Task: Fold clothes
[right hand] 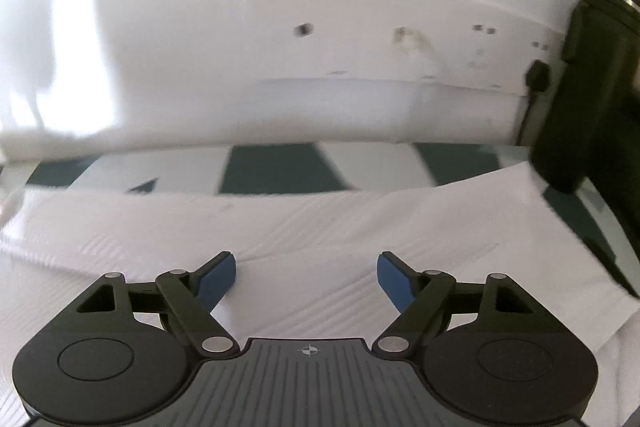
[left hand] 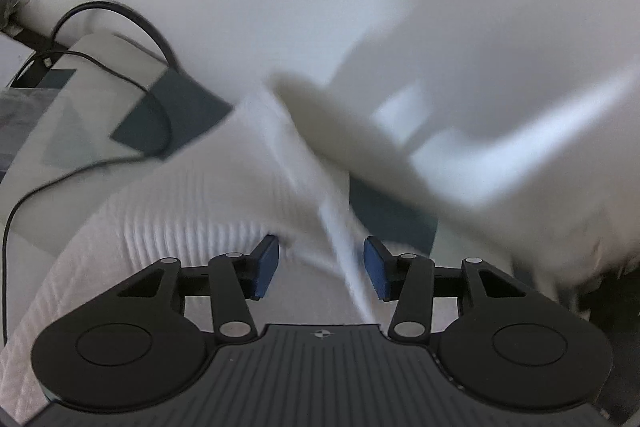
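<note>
The left gripper (left hand: 321, 267) hangs just over a white ribbed garment (left hand: 168, 223), its blue-padded jaws apart, with a blurred fold or strip of the cloth running up between them; whether either pad touches that strip I cannot tell. The right gripper (right hand: 307, 281) is low over the same garment (right hand: 320, 227), jaws spread wide with nothing between them. The garment lies spread on a surface patterned in dark teal and pale patches (right hand: 276, 167), which shows beyond the garment's far edge. In the left view, a black cable (left hand: 156, 107) loops over that surface beyond the garment's left side. Farther off stands a white wall (right hand: 320, 27). Beyond the garment's right corner is a dark upright object (right hand: 588, 87), too blurred to name.
</note>
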### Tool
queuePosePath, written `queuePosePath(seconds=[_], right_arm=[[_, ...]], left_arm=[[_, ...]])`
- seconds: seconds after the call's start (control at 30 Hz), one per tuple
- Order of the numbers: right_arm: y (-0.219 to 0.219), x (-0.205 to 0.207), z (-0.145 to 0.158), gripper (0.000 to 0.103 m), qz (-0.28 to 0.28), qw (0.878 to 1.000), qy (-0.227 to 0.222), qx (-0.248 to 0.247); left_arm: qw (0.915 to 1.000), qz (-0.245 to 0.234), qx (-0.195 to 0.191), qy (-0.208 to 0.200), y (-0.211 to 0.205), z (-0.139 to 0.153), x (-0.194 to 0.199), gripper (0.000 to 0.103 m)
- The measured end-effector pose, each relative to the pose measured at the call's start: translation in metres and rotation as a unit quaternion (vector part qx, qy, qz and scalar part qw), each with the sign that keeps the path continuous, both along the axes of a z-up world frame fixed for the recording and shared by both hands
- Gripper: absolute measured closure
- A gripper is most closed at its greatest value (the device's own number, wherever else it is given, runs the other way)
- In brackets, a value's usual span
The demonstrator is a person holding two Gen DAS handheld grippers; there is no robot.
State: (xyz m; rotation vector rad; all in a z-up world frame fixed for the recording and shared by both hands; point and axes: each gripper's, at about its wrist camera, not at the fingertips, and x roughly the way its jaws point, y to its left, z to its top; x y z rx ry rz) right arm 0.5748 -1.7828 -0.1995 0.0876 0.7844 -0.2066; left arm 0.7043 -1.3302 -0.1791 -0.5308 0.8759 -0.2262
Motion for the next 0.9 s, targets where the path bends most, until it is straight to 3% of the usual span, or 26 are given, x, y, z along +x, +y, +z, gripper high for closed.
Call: queuePosePath(seconds=[0.13,0.23,0.33,0.4,0.43,0.53,0.63,0.67,0.7,0.77,0.83,0.9], right_arm=[[0.009,0.001,-0.007,0.028,-0.018,1.000,0.004,0.015],[0.010,-0.002,-0.007,0.027,-0.025,0.999,0.004,0.027],[0.009,-0.006,-0.007,0.024,-0.025,0.999,0.006,0.026],[0.008,-0.006,-0.009,0.022,-0.025,0.999,0.007,0.026],[0.008,-0.008,-0.008,0.021,-0.028,0.999,0.008,0.028],[0.007,-0.007,-0.008,0.021,-0.032,0.999,0.010,0.033],[0.007,-0.008,-0.009,0.021,-0.027,0.999,0.007,0.033],[0.007,-0.008,-0.010,0.021,-0.025,0.999,0.007,0.031],[0.008,-0.009,-0.011,0.021,-0.023,0.999,0.006,0.029],[0.007,-0.009,-0.011,0.020,-0.021,0.999,0.008,0.027],[0.005,-0.008,-0.010,0.020,-0.023,0.999,0.013,0.030],[0.005,-0.006,-0.009,0.020,-0.021,0.999,0.017,0.028]], left_arm=[[0.9985,0.027,-0.043,0.022,0.001,0.003,0.031,0.055],[0.9945,0.068,-0.033,0.073,0.000,-0.007,0.048,0.058],[0.9932,0.082,-0.024,0.079,-0.003,-0.012,0.052,0.066],[0.9936,0.086,-0.016,0.072,-0.004,-0.011,0.050,0.079],[0.9937,0.088,-0.015,0.068,-0.003,-0.011,0.048,0.097],[0.9945,0.097,-0.038,-0.010,0.009,0.012,0.026,0.098],[0.9848,0.090,-0.071,-0.130,0.023,0.038,-0.012,0.098],[0.9799,0.084,-0.071,-0.166,0.026,0.043,-0.028,0.097],[0.9804,0.086,-0.050,-0.170,0.026,0.039,-0.041,0.097],[0.9876,0.094,-0.020,-0.124,0.027,0.018,-0.050,0.097],[0.9907,0.115,-0.037,-0.062,0.036,-0.010,-0.056,0.096],[0.9884,0.134,-0.062,-0.037,0.051,-0.025,-0.067,0.091]])
